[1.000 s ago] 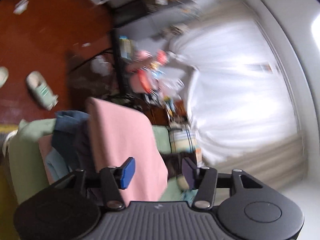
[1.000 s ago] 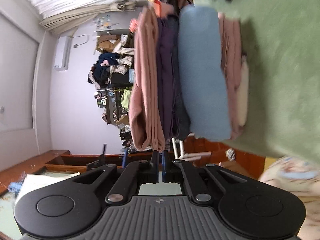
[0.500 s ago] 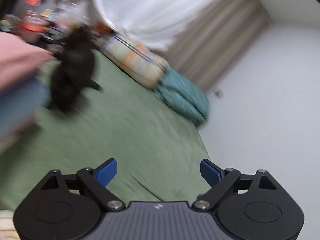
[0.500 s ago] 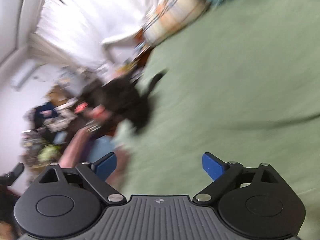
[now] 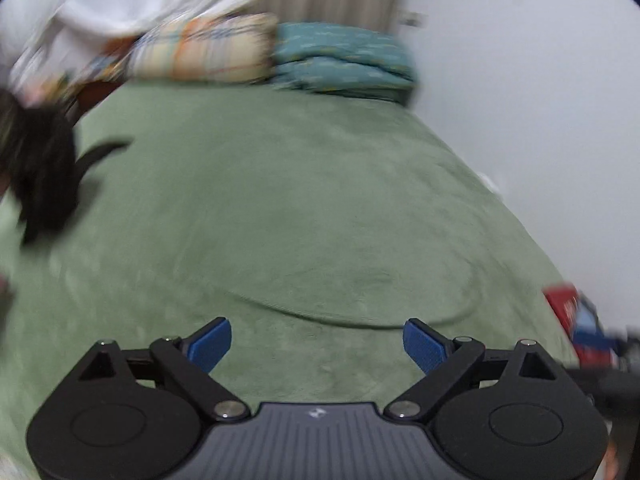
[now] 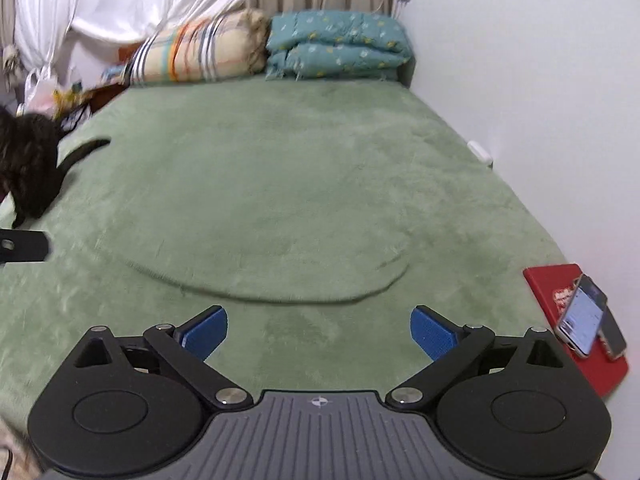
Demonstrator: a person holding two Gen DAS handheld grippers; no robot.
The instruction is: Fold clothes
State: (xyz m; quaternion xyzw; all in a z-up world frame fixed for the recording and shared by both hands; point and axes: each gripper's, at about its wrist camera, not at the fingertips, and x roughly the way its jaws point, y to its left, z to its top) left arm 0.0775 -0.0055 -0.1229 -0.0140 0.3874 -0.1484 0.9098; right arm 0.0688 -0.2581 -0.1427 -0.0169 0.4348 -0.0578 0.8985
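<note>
- A black heap [image 6: 28,168] is the only possible garment in sight; it is too blurred to tell if it is clothing.
- It lies bunched, not folded, at the left edge of the green bed [image 6: 300,180], partly cut off by the frame.
- One narrow dark strip sticks out from it to the right, flat on the cover.

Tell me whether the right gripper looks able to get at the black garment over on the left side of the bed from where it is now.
Probably yes. The right gripper is open and empty, and only bare green blanket lies between it and the black garment. It would have to swing well left, past the left gripper's tip at the frame edge.
</note>
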